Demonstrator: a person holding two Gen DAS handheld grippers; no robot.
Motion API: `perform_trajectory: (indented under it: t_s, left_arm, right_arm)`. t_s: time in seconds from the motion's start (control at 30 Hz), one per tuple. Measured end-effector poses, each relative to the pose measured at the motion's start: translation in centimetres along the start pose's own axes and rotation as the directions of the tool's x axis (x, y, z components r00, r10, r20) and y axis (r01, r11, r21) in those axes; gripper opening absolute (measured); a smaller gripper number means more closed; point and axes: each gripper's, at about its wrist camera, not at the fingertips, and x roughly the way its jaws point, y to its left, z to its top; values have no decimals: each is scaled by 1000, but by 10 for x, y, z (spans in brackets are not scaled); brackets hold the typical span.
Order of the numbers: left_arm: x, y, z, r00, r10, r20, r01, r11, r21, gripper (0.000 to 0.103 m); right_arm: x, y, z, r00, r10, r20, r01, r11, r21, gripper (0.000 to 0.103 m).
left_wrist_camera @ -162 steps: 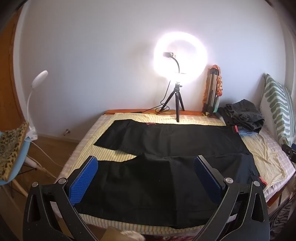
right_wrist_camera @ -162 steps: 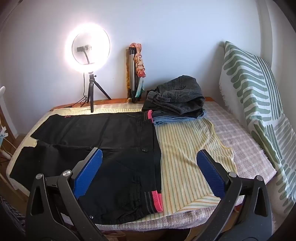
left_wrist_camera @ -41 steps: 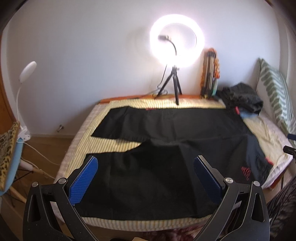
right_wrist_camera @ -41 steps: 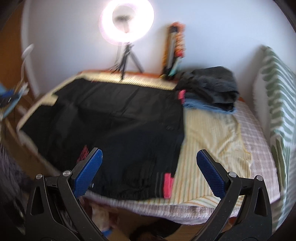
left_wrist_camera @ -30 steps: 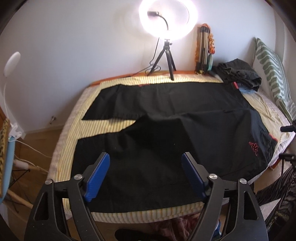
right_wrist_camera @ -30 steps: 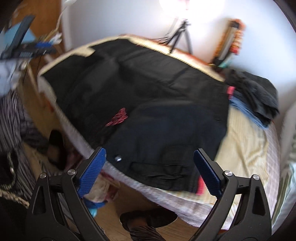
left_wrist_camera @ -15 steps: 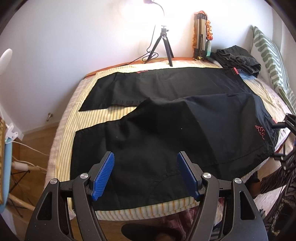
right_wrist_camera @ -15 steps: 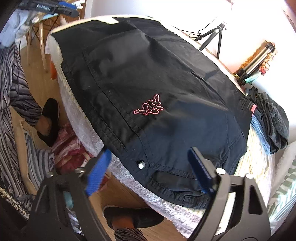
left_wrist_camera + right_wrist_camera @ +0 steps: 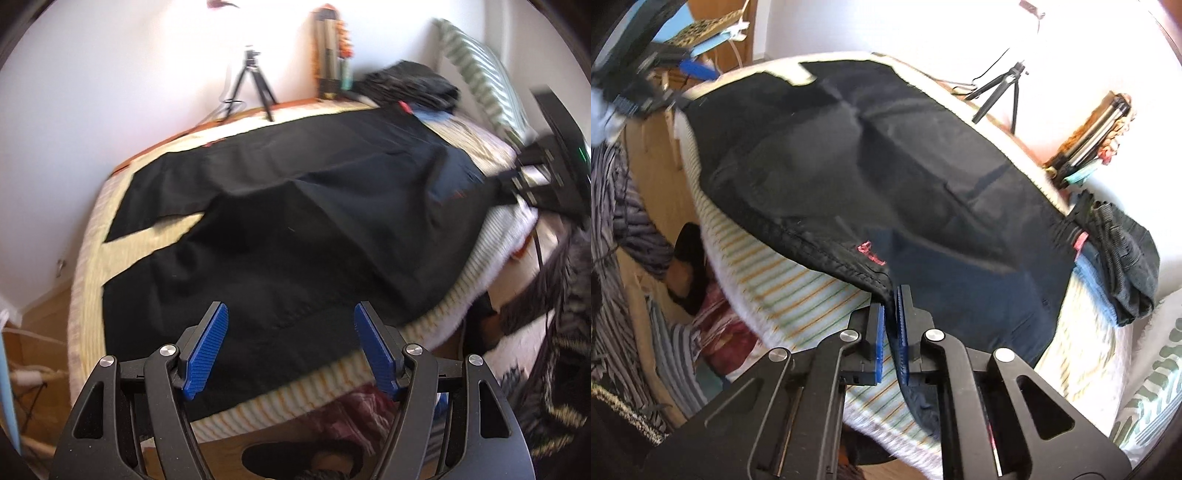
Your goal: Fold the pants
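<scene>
Black pants (image 9: 295, 221) lie spread flat on the bed, legs toward the left, waist toward the right. My left gripper (image 9: 291, 343) is open, its blue pads just above the near leg's hem edge, holding nothing. My right gripper (image 9: 892, 321) is shut on the near waist corner of the pants (image 9: 871, 177), beside the red logo (image 9: 870, 253), and lifts that corner a little. The right gripper also shows at the right edge of the left wrist view (image 9: 546, 184). The left gripper shows at the top left of the right wrist view (image 9: 646, 88).
The bed (image 9: 332, 380) has a striped cover. A stack of folded clothes (image 9: 1123, 254) sits at the far waist side. A tripod (image 9: 255, 85) and a rolled bundle (image 9: 332, 51) stand at the wall. A green-striped pillow (image 9: 480, 74) leans at the right. A person's feet (image 9: 295, 458) are below.
My right gripper has closed on the near waist corner and raised it. My left gripper has moved lower and closer to the near leg hem, jaws somewhat narrower but open.
</scene>
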Motion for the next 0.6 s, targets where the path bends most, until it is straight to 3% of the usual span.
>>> perform_trajectory:
  t_s: [0.17, 0.3, 0.47, 0.53, 0.57, 0.6]
  left_arm:
    - [14, -18, -7, 999, -22, -50, 26, 996, 86, 71]
    - [29, -25, -6, 997, -14, -81, 22, 994, 103, 71]
    - [54, -33, -2, 989, 115, -93, -100, 983, 154, 71]
    - [62, -27, 0, 984, 146, -107, -132, 983, 128, 70]
    - [64, -22, 1, 982, 151, -110, -140, 984, 106, 62]
    - [64, -15, 3, 983, 150, -109, -142, 987, 81, 42]
  right_arm:
    - [5, -21, 15, 1000, -1, 14, 1, 998, 55, 5]
    - [8, -34, 20, 1000, -1, 22, -1, 995, 95, 5]
    - [5, -45, 26, 998, 39, 44, -45, 988, 147, 5]
    - [4, -46, 25, 997, 57, 51, -64, 986, 156, 5]
    - [2, -46, 22, 996, 71, 55, -79, 983, 164, 5]
    - [1, -46, 20, 995, 85, 55, -94, 981, 170, 5]
